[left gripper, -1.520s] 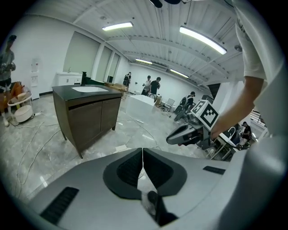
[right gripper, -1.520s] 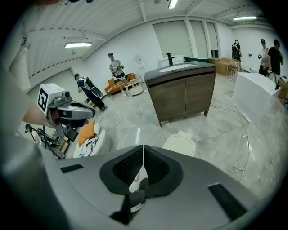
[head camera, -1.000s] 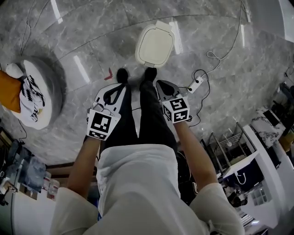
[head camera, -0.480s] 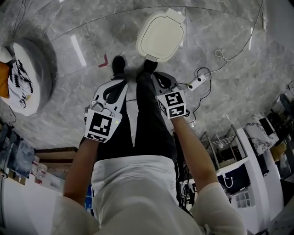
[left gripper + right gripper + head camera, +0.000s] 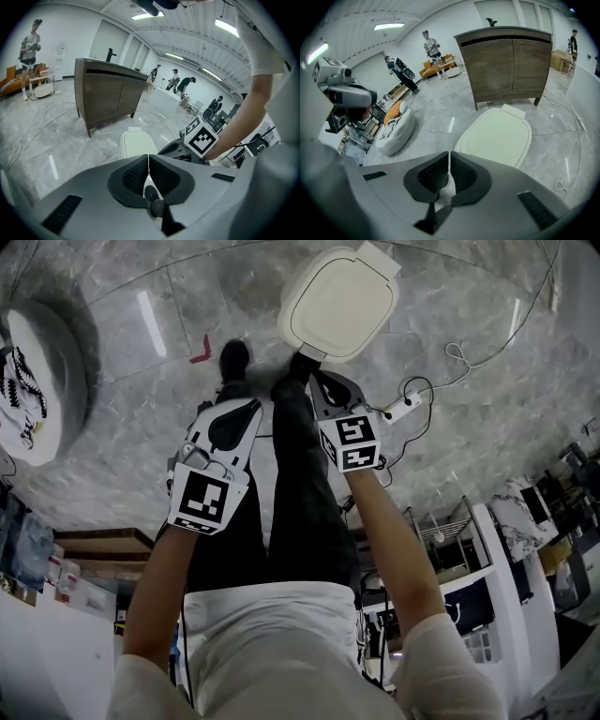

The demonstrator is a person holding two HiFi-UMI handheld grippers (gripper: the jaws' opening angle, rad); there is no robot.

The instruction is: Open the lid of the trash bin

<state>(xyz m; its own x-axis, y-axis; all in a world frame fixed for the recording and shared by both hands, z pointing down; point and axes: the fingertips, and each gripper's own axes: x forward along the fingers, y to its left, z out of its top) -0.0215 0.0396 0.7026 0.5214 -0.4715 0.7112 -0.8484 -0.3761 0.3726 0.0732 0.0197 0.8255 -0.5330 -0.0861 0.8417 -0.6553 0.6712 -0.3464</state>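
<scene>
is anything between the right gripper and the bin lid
Nothing visible. In the right gripper view the closed lid lies straight past the shut, empty jaws of the right gripper, with no object between them.

Trash bin (image 5: 497, 136) near edge behind right claw (image 5: 449, 160)

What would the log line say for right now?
trash bin lid: closed | left tongs: shut, empty | right tongs: shut, empty | lid contact: none yet
</scene>
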